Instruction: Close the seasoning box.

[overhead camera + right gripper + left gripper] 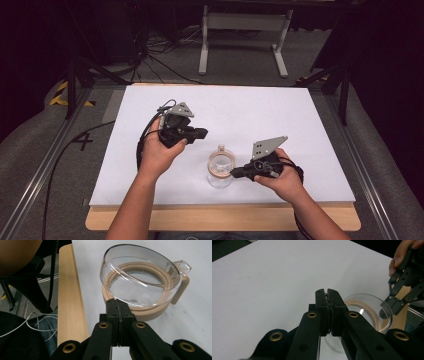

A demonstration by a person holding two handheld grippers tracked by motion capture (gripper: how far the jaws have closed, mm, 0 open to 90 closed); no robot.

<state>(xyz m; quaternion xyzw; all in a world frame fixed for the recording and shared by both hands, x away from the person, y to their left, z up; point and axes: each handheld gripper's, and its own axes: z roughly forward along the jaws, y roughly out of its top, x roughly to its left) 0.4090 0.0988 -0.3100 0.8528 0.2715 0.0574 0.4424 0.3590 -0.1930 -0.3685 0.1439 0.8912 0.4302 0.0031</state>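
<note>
A clear glass jar (pixel 221 170) with a tan collar stands near the worktop's (pixel 280 120) front edge, between the closed, empty left hand-held gripper (pixel 200 133) and the closed, empty right hand-held gripper (pixel 234 173) just beside it.

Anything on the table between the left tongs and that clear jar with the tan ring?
Nothing: in the high view, bare white table surface separates the left tongs from the clear glass jar with a tan ring. The shut right tongs touch the jar's opposite side.
</note>
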